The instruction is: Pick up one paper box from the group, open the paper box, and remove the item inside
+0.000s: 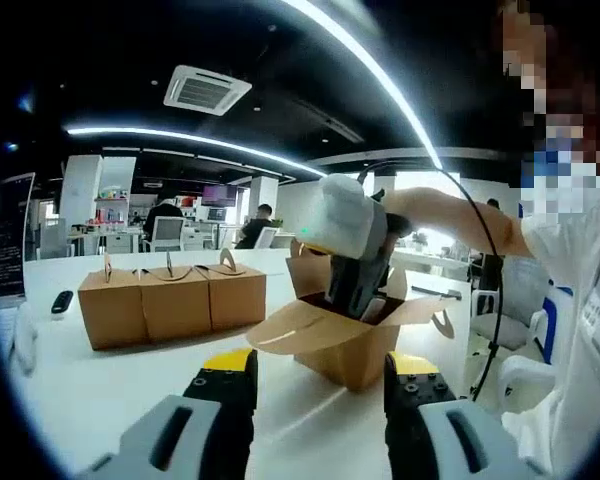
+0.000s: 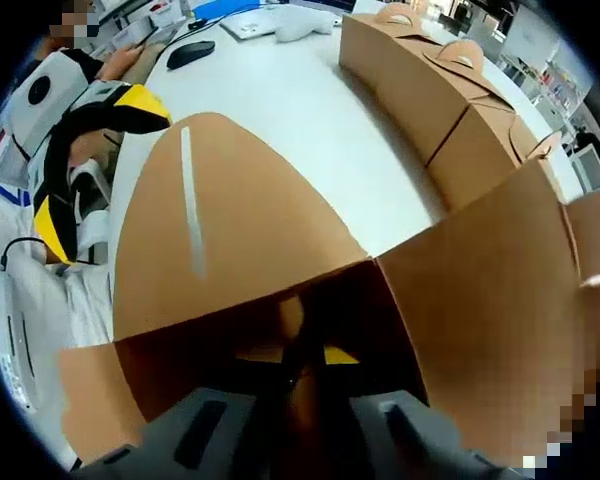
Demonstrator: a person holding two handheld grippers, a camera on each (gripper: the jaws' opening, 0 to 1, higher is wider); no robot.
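Open paper box (image 1: 355, 345): stands on the white surface (image 1: 110, 385) near its front edge, flaps spread outward, apart from the other boxes.
Right gripper (image 1: 358, 280): seen from the left gripper view, it points down into the box's open top, its tips below the rim.
Right fingers (image 2: 230, 420): in the right gripper view they reach inside the brown cavity — close together, yellow tips almost meeting in the dark bottom; whether they hold anything I cannot tell.
Box flaps: one large rounded flap (image 2: 215, 220) rises ahead of the fingers, another wall (image 2: 480, 320) stands to the side.
Left gripper (image 1: 320, 375): hovers just short of the box, level with its lower half, not touching it.
Left fingers (image 1: 225, 385): set wide, nothing between them — the box sits beyond the gap.
Closed boxes (image 1: 170, 300): three in a row, side by side, toward the far edge of the surface.
Computer mouse (image 1: 62, 301): dark, beside the row's end.
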